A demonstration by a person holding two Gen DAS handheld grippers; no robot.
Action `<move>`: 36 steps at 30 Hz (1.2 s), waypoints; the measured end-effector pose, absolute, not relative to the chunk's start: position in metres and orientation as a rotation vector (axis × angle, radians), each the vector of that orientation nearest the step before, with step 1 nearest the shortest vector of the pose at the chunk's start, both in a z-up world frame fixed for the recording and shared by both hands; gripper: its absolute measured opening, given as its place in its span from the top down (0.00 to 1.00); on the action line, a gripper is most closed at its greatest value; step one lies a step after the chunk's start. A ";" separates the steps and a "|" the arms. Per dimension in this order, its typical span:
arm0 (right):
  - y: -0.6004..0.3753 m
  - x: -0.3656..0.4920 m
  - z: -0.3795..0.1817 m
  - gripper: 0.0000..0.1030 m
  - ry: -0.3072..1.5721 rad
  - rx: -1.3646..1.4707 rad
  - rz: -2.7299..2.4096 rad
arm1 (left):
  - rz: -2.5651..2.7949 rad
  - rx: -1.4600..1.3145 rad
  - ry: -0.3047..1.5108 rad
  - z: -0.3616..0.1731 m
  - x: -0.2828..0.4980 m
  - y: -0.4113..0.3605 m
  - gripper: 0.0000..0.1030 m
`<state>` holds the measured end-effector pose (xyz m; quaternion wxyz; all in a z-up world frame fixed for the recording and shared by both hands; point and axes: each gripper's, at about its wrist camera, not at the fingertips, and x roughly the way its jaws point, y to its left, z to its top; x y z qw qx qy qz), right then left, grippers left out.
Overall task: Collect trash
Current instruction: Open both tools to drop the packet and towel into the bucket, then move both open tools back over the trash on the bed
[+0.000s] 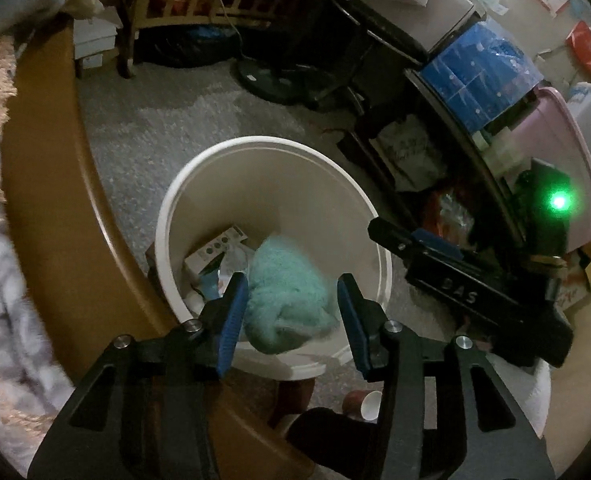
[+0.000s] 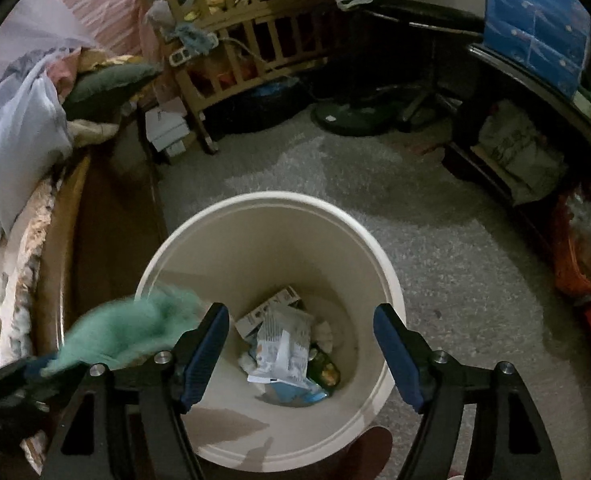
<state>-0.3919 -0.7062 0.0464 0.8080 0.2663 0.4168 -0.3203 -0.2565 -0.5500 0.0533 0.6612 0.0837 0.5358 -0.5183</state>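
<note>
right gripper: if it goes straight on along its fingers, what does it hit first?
Likely the trash pile at the bottom of the white bin. The right gripper stands open over the bin's mouth with nothing between its fingers. Depth is unclear.

Fuzzy teal cloth (image 1: pixel 285 300) blurred over white bin (image 1: pixel 175 216); wrappers, box (image 2: pixel 267 310) inside.

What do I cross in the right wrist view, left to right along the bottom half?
Bed edge → fuzzy green cloth → white bin holding wrappers → bare carpet → orange bag.
</note>
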 end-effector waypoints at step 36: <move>-0.596 -0.344 0.072 0.28 0.826 0.438 -0.475 | -0.824 0.206 0.925 0.110 -0.209 -0.382 0.52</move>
